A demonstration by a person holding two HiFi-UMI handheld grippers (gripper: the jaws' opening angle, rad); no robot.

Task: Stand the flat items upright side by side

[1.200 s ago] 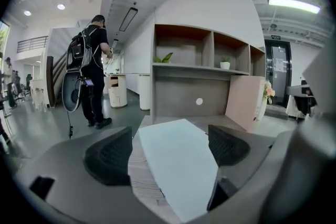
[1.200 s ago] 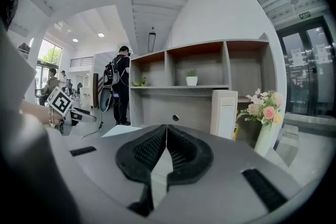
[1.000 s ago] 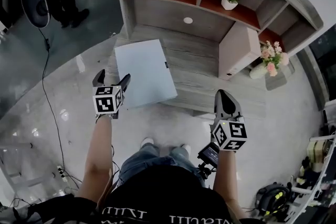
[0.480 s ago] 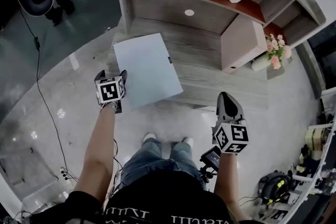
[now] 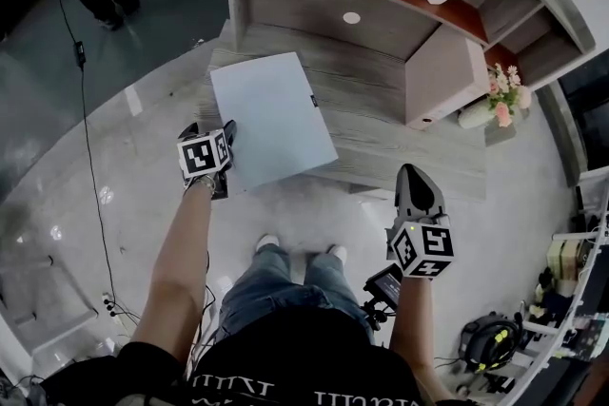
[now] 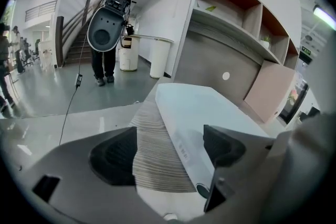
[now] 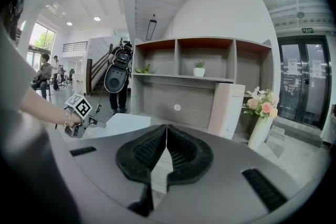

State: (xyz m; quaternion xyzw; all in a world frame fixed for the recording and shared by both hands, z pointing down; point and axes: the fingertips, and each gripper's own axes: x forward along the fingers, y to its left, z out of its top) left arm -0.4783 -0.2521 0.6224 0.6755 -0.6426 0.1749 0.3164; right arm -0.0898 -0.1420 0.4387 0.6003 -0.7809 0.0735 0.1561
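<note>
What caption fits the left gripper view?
Left tool, jaws just closing in, straddles the flat white box at its edge without gripping.

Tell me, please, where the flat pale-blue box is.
Head view, left: the box lies on the grey wooden ledge, one corner by the left gripper.

A thin white box (image 5: pixel 273 122) lies flat on the wooden ledge (image 5: pixel 381 124); a beige box (image 5: pixel 445 79) stands upright nearby.

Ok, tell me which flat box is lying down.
The pale blue box, flat on the wooden shelf; the pink box stands upright beside the flowers.
</note>
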